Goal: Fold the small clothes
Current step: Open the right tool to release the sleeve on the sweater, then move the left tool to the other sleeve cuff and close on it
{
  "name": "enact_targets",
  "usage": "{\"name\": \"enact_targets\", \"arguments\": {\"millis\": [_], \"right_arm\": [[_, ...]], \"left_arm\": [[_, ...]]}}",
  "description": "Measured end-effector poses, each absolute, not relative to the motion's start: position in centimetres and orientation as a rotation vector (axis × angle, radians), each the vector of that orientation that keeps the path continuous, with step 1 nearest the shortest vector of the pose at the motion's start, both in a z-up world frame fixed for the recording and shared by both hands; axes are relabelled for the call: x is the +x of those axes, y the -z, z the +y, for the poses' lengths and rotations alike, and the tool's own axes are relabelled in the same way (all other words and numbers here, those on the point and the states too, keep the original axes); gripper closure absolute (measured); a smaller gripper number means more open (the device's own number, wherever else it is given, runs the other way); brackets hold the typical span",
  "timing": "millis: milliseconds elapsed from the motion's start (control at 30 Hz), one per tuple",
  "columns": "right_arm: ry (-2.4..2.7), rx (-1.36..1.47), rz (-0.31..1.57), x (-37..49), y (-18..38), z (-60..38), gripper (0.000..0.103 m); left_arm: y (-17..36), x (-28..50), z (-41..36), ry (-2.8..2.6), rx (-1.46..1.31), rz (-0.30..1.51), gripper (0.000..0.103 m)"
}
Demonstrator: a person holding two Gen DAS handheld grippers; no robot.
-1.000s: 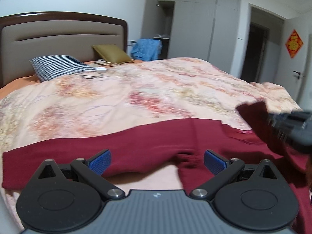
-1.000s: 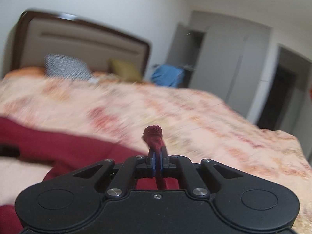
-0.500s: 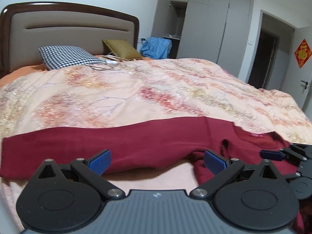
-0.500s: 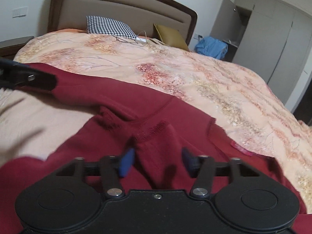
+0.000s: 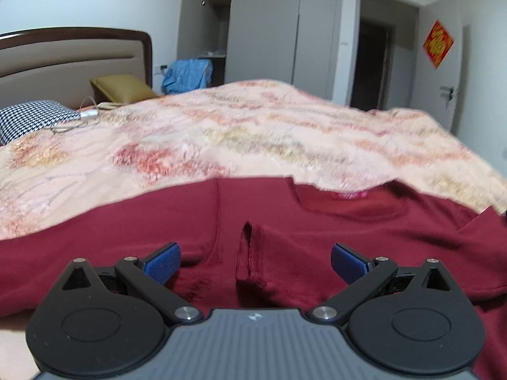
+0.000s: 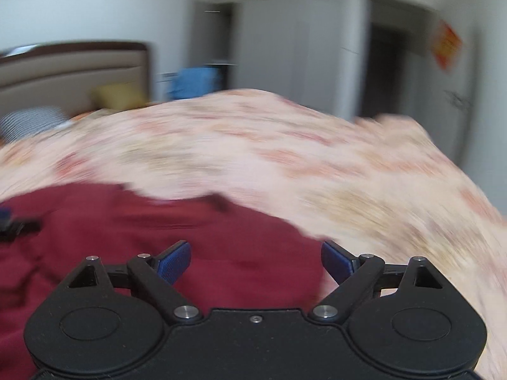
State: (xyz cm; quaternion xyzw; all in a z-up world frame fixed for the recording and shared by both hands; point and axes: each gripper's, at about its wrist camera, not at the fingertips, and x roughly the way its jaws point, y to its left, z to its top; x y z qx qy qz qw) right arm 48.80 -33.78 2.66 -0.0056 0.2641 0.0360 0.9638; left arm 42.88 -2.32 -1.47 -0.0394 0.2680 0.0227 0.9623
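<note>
closest to me, my left gripper [image 5: 256,261] has its blue fingers [image 5: 162,264] spread wide with nothing pinched, hovering just above the dark red garment [image 5: 317,221]; a second ago that same view showed the garment as a long flat band with bare bedspread under the fingers, and now red cloth fills the gap, with a raised hemmed fold [image 5: 248,253] standing between the pads but touching neither. my right gripper [image 6: 256,262] was clamped on a bunched tip of the red cloth a second ago; now its jaws are opening, the fingers [image 6: 174,264] are well apart and nothing is pressed between them, only the garment [image 6: 190,237] lying flat below. the right view is smeared by motion, and the left gripper's tip [image 6: 12,221] shows at its left edge. the garment lies spread across the near edge of the bed, on the peach floral bedspread [image 5: 253,139], its neckline with a pink label [image 5: 351,194] on the far side. farther back sit a checked pillow [image 5: 31,117], an olive cushion [image 5: 120,90] and the headboard [image 5: 73,53]. beyond the bed an open wardrobe [image 5: 202,31] shows a few small things on a shelf, too small to tell, with a blue bundle [image 5: 187,74] in front of it; past that, a dark doorway [image 5: 374,63].
</note>
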Motion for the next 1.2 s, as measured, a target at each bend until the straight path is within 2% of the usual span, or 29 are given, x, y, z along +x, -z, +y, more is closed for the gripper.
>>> {"name": "enact_targets", "arguments": {"millis": [133, 233, 300, 333, 367, 467, 600, 700, 800, 900, 967, 1033, 1200], "right_arm": [[-0.07, 0.215, 0.609, 50.8, -0.7, -38.6, 0.035], [-0.122, 0.337, 0.649, 52.4, 0.7, -39.6, 0.045], [-0.144, 0.39, 0.658, 53.2, 1.1, -39.6, 0.064], [-0.146, 0.406, 0.66, 53.4, 1.3, -39.7, 0.081], [-0.147, 0.407, 0.655, 53.5, 1.0, -39.6, 0.089], [-0.123, 0.285, 0.609, 53.0, 0.1, -38.9, 0.094], [-0.059, 0.148, 0.599, 52.5, 0.8, -38.0, 0.094], [-0.038, 0.162, 0.644, 52.8, 2.4, -38.4, 0.092], [-0.012, 0.217, 0.628, 51.1, 2.0, -39.0, 0.076], [0.001, 0.135, 0.58, 47.7, 0.9, -38.6, 0.066], [0.007, 0.084, 0.556, 45.1, 0.4, -38.3, 0.056], [-0.019, 0.04, 0.551, 42.7, 0.4, -37.8, 0.05], [-0.059, -0.183, 0.53, 39.6, 1.9, -34.4, 0.05]], "left_arm": [[3.5, 42.7, -1.5, -0.063, -0.131, 0.567, 0.0], [4.1, 42.2, -0.9, -0.05, -0.169, 0.553, 0.0], [4.3, 42.3, -0.8, -0.048, -0.171, 0.558, 0.0], [4.5, 42.4, -0.9, -0.05, -0.164, 0.565, 0.0], [4.5, 42.5, -1.0, -0.053, -0.155, 0.572, 0.0], [4.6, 42.7, -1.4, -0.059, -0.131, 0.583, 0.0], [4.8, 42.8, -1.9, -0.062, -0.103, 0.591, 0.0], [5.0, 43.0, -2.0, -0.063, -0.097, 0.6, 0.0], [5.0, 42.9, -1.9, -0.06, -0.105, 0.598, 0.0], [5.0, 42.9, -1.8, -0.059, -0.109, 0.595, 0.0], [5.1, 42.9, -1.8, -0.059, -0.11, 0.594, 0.0], [5.1, 42.8, -1.7, -0.058, -0.112, 0.591, 0.0], [5.1, 42.7, -1.6, -0.054, -0.119, 0.588, 0.0]]}}
